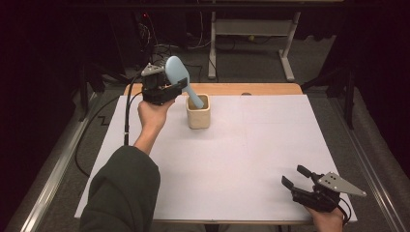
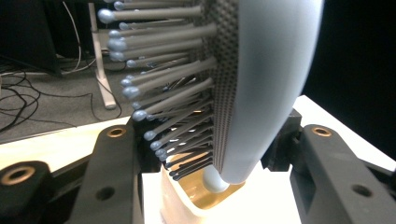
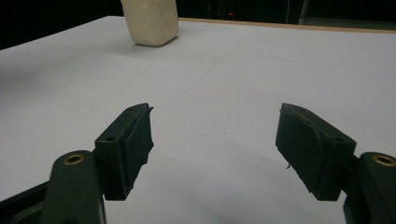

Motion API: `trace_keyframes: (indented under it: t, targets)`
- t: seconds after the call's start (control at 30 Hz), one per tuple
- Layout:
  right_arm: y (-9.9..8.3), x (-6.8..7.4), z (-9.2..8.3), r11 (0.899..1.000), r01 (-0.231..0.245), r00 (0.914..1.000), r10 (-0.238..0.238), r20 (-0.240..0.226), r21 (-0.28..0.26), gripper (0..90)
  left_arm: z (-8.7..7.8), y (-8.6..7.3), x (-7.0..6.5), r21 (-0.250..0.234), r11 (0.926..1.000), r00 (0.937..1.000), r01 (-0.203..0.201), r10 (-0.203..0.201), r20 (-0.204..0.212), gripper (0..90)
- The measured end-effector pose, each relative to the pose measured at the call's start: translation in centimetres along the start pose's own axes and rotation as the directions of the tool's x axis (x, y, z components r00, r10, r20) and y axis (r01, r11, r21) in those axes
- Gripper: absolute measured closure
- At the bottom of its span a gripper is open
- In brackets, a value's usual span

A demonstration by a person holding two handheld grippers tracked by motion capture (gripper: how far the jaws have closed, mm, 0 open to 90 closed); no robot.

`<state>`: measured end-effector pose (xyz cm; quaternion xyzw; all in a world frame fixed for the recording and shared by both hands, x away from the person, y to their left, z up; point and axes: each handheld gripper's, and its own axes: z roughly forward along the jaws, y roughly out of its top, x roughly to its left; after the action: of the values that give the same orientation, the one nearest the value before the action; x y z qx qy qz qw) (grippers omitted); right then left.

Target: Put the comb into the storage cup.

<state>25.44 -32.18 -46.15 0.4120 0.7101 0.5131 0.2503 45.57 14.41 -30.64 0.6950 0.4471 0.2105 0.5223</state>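
Note:
A pale blue hairbrush is clamped in my left gripper, tilted, with its handle end dipping into a cream square cup at the table's far middle. In the left gripper view the brush head with its grey bristles rises between the jaws, and its handle tip hangs over the cup's mouth. My right gripper rests at the table's near right corner, open, with nothing between its fingers. The cup stands far ahead of it.
The white table sheet lies bare between cup and right gripper. A wooden strip edges the table's far side. Beyond it stand a metal desk frame and loose cables on the floor.

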Motion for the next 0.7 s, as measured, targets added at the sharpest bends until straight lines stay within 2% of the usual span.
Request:
trace_keyframes:
  t: [0.7]
  targets:
    - [0.0,0.0,0.0,1.000,-0.001,1.0000,0.001,-0.001,-0.007,27.4,1.9,-0.8,-0.5,0.063,0.9978,0.9995,-0.020,0.022,-0.022,51.9]
